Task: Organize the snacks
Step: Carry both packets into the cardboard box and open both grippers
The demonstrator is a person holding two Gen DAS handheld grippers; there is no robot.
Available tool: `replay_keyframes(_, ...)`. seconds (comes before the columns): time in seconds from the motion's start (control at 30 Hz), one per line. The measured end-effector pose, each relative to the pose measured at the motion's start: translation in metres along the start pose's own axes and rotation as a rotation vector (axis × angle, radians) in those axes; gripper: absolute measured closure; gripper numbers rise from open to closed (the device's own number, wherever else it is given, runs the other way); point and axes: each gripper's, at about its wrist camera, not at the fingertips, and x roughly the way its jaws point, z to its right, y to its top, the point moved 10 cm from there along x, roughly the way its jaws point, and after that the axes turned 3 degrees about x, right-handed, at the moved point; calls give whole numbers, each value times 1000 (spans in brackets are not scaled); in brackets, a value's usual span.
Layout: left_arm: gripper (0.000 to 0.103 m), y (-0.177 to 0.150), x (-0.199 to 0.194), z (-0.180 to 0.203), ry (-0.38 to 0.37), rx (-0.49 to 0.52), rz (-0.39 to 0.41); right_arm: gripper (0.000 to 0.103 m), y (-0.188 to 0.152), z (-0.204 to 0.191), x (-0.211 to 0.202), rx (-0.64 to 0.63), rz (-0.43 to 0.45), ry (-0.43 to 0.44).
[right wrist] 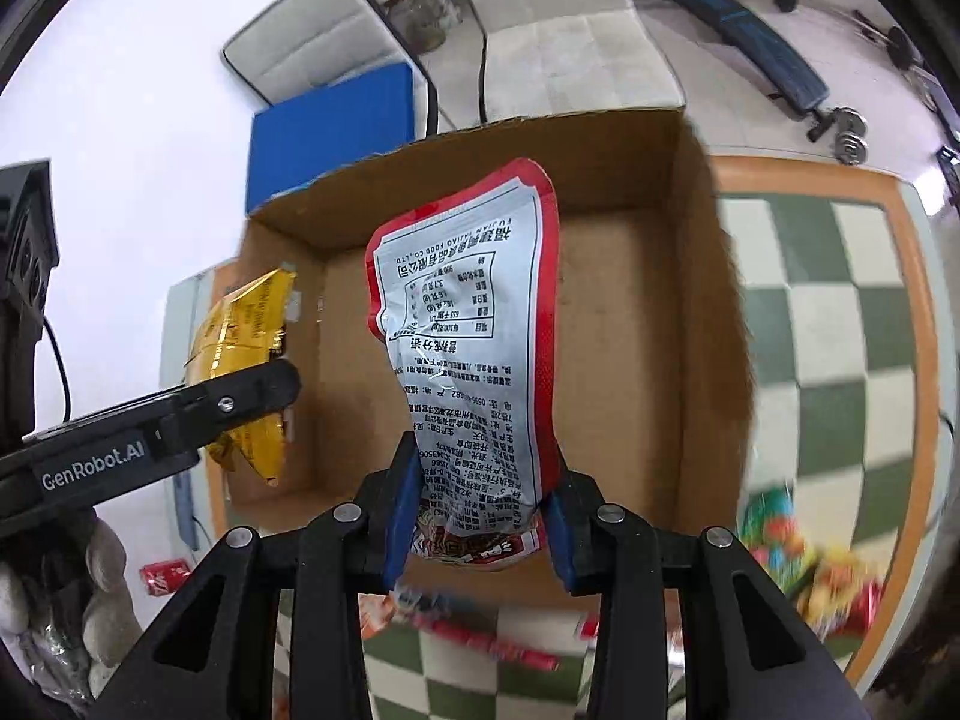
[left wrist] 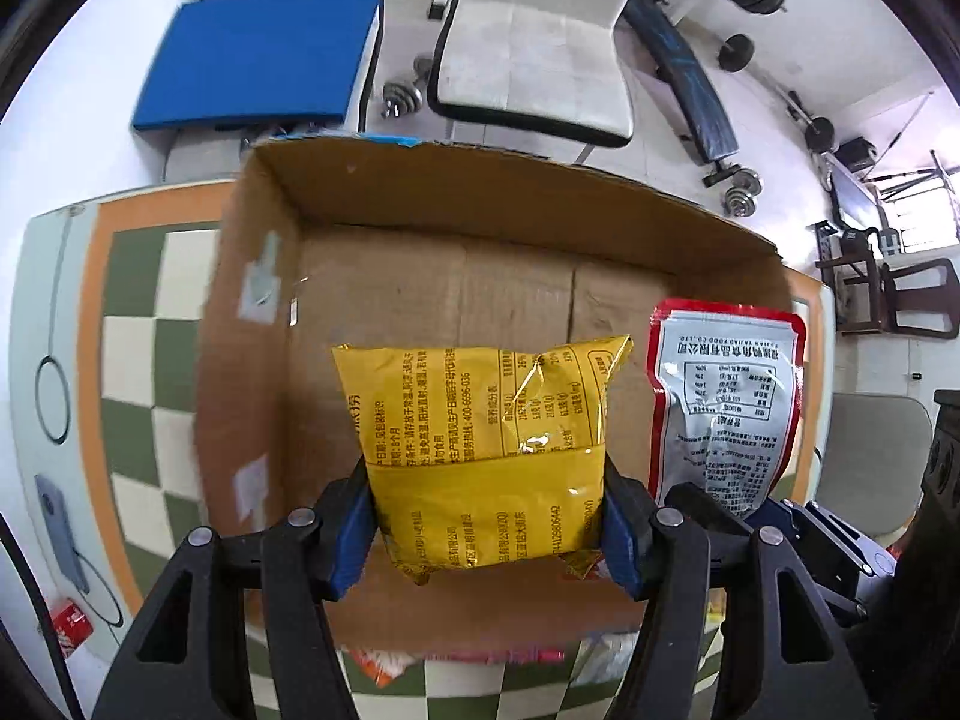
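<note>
Blurred snacks (right wrist: 804,564) at your 4 o'clock; left gripper (left wrist: 486,516) clamps yellow bag (left wrist: 480,450), right gripper (right wrist: 480,516) clamps red pouch (right wrist: 474,348) over the box (left wrist: 480,192).

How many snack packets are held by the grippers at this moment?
2. The yellow packet is clamped in the left gripper above the cardboard box. The red and silver packet is clamped in the right gripper, also above the box.
</note>
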Motion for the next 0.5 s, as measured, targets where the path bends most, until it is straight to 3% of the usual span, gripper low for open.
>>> replay_keyframes(0.2,43,13,33,2,17,4,-66,64,40,12,48,-13,-68,-40)
replay_keyframes(0.37,42,20,44,6,37,25,-99,62,49,16,72,-15,-129,-51)
replay_keyframes(0.5,41,21,44,5,57,23,-117,56,51,16,78,-8,-169,-51)
